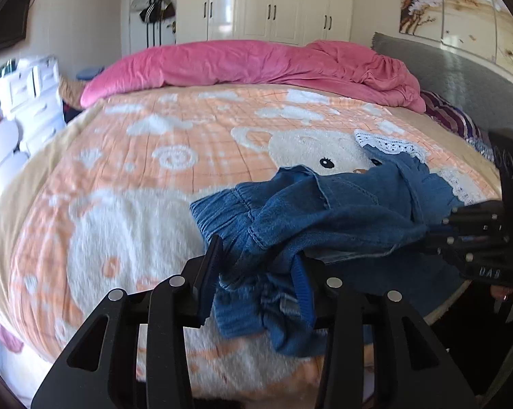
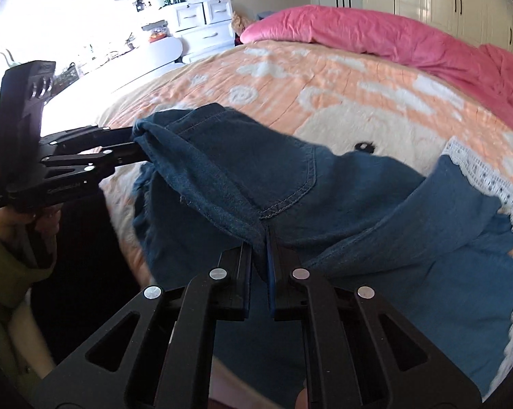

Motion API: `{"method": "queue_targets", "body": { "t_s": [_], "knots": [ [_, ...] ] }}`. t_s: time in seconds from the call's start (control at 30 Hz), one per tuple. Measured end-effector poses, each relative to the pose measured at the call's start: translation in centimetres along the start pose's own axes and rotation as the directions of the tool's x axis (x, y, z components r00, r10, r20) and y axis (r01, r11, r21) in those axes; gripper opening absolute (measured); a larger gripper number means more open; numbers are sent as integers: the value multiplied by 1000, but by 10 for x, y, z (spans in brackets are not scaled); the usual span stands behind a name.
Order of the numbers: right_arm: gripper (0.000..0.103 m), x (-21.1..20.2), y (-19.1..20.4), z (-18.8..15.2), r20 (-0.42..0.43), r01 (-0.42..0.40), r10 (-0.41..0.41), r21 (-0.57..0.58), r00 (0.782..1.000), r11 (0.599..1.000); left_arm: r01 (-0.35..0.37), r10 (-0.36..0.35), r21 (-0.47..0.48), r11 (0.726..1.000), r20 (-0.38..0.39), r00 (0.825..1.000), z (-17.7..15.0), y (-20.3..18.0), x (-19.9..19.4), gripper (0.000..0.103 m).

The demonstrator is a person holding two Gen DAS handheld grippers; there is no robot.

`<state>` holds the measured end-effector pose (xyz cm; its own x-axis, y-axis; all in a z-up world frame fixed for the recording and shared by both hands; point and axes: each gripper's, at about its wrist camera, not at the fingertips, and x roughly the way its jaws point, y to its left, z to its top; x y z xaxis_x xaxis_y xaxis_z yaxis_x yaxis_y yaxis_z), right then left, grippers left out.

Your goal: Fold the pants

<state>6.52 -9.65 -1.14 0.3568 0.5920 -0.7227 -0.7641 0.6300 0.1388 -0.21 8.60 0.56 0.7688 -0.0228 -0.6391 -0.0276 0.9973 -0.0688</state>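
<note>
1. Lying bunched on the peach and white blanket [image 1: 147, 156] of a bed, near its close edge, the blue denim pants [image 1: 341, 211] are seen, their white lace cuffs [image 1: 392, 145] turned toward the far side.
2. A gathered fold of the waistband is pinched between the jaws of the left gripper [image 1: 260, 266], which are held partly apart by the cloth.
3. A ridge of denim at the crotch seam is clamped by the right gripper [image 2: 260, 266], its jaws pressed nearly together.
4. From the right wrist view, the left gripper [image 2: 137, 146] is seen gripping the waist end, with a hand [image 2: 35, 218] in a yellow-green sleeve [image 2: 4, 266] behind it.
5. A pink duvet [image 1: 256, 64] is heaped along the far side.
</note>
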Motion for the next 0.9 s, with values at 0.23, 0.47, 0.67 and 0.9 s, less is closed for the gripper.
{"method": "queue_targets", "body": {
  "t_s": [0.23,0.47,0.67,0.9],
  "knots": [
    [5,12,16,-26,-122,-15,8,-55,992,998,57,-66,-70,996,-137,988,-23,13,1,52],
    [6,9,22,-32,-112,-17,10,-57,994,998,-54,45,-141,989,-71,997,-17,38,-44,51],
    [11,13,34,-37,-133,-18,7,-83,991,996,188,-192,-101,977,-33,981,23,-11,-28,51],
    [19,-13,32,-46,-112,-55,51,-33,992,998,124,-129,-35,992,-219,967,-15,-34,39,49]
  ]
}}
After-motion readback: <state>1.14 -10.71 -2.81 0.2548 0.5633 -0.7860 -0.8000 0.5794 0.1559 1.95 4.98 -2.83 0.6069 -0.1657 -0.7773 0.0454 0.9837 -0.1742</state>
